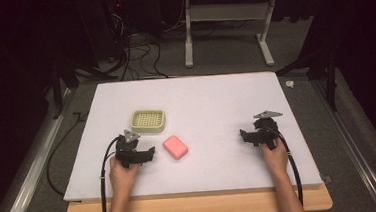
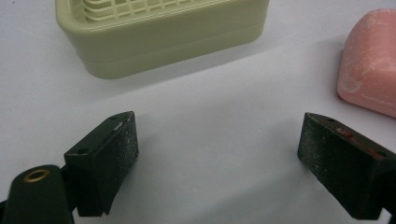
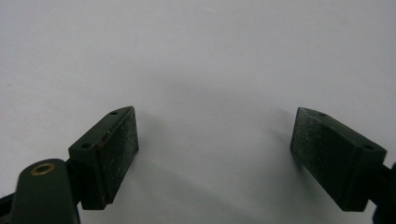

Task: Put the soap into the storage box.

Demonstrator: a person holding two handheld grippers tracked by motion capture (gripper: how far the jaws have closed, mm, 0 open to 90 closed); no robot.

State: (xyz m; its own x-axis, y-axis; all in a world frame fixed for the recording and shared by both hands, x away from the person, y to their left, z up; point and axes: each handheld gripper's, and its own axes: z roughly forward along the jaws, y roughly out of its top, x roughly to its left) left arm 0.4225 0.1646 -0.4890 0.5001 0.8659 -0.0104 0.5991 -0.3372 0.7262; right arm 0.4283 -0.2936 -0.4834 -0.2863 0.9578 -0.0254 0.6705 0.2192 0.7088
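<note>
On the white surface (image 1: 215, 99) | left hand-held gripper (image 1: 138, 154) jaws spread, empty | right hand-held gripper (image 1: 256, 134) likewise, well apart | pink soap (image 1: 175, 147) beside cream soap dish (image 1: 148, 121), not in it | nothing grasped yet.

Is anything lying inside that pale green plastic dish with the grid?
Nothing lies on the grid of the pale green plastic soap dish; the pink soap bar sits beside it. Whatever is beneath the grid is hidden.
</note>
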